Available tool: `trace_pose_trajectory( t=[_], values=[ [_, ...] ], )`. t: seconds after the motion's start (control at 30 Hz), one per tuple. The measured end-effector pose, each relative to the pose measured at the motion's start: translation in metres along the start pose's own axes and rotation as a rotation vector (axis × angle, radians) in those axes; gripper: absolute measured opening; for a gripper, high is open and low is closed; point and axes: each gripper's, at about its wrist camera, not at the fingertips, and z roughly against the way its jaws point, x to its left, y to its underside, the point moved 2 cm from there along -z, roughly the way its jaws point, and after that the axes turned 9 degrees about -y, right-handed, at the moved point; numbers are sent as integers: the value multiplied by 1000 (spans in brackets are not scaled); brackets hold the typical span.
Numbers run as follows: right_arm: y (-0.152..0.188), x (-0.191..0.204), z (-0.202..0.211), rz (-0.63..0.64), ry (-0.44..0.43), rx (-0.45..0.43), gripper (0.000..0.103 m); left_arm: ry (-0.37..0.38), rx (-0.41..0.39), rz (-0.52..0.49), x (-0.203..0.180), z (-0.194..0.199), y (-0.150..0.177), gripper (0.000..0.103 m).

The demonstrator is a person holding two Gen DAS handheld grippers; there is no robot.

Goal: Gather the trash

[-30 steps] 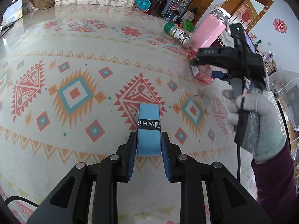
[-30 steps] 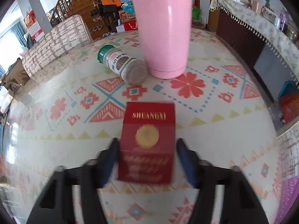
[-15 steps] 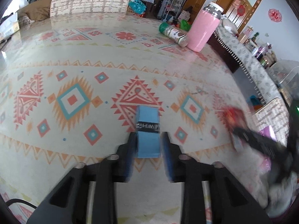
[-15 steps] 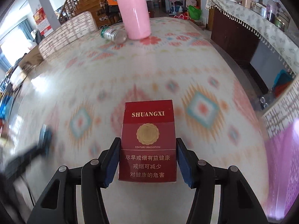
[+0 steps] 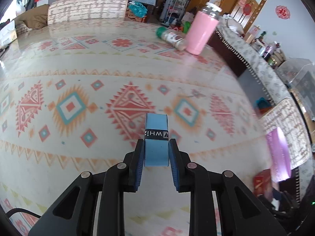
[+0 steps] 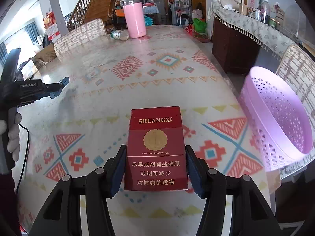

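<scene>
Right gripper [image 6: 155, 169] clamped on red cigarette pack [image 6: 156, 149], gold "SHUANGXI" lettering and gold medallion on its face, held above patterned table [image 6: 137, 74] just beside pink perforated basket [image 6: 279, 118]. Left gripper [image 5: 156, 153] pinched on blue roll [image 5: 156, 137] with black printed band, held over table.

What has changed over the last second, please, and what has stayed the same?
The right gripper, shut on the red cigarette pack, has carried it away from the pink tumbler and the fallen spice bottle toward the purple basket at the table's edge. The left gripper stays shut on the blue roll, barely shifting. Nothing was released.
</scene>
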Motion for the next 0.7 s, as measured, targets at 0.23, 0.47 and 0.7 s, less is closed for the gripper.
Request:
trace_pose_trajectory(
  t=[0.23,0.47,0.7],
  values=[
    [2,-1,0,-6,-76,-17,76,-27,52,1,-13,19,45,24],
    [7,-4,5,-26,-129,-46,80,-75,62,31,-13,28,71,24],
    [9,-7,8,-46,-155,-58,80,-102,64,45,-15,25,75,27]
  ],
)
